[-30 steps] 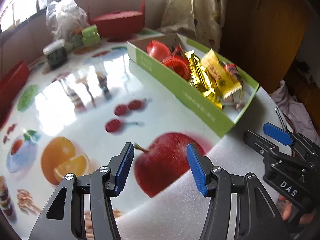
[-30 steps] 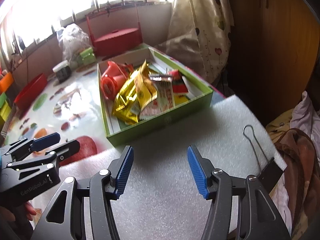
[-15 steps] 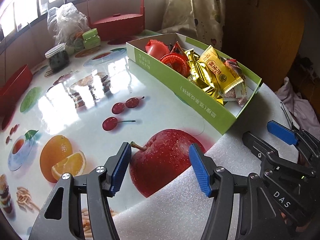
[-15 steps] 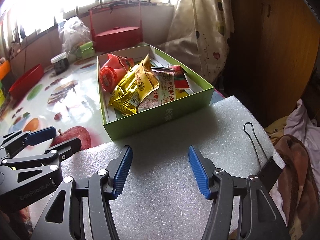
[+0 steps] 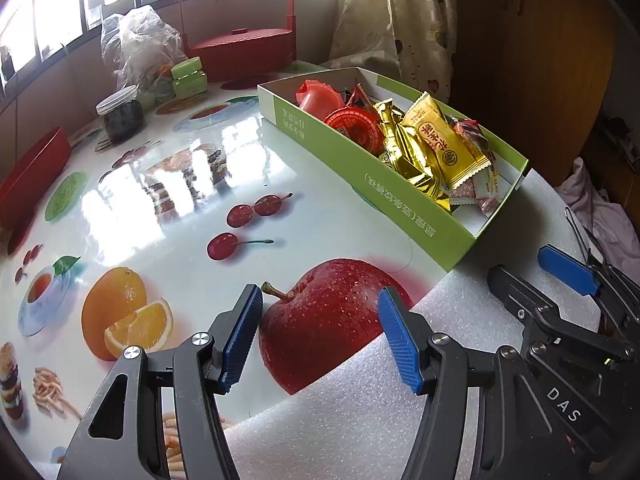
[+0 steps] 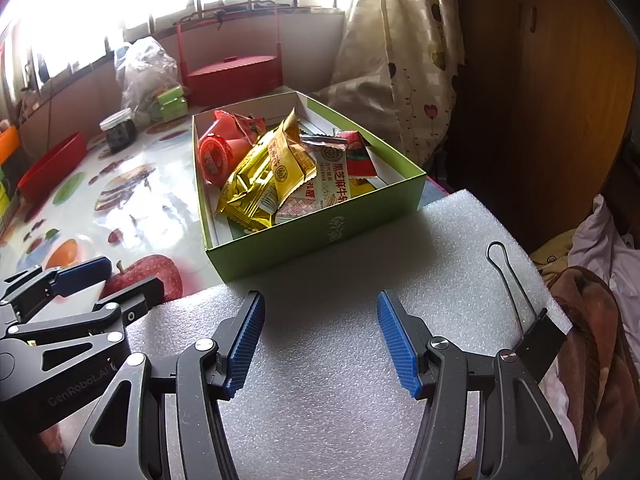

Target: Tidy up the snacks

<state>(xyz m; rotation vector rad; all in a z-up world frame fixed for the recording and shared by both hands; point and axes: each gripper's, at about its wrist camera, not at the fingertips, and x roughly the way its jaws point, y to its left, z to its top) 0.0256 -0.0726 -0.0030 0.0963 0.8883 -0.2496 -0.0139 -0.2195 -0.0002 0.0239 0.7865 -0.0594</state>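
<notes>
Left gripper [image 5: 320, 332] and right gripper [image 6: 320, 336] — both empty, jaws spread; the left's have just been widening with nothing between them. The snacks [image 6: 276, 168] lie heaped in the green box [image 6: 320, 236], which rests on the fruit-print table [image 5: 180, 208], its near end touching the white foam sheet [image 6: 320, 400] — a binder clip [image 6: 532, 332] grips that sheet's right edge.

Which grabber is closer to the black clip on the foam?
The right. The right gripper hangs open over the foam, with the clip just off its right finger. The left gripper sits farther away, open over the printed apple.
</notes>
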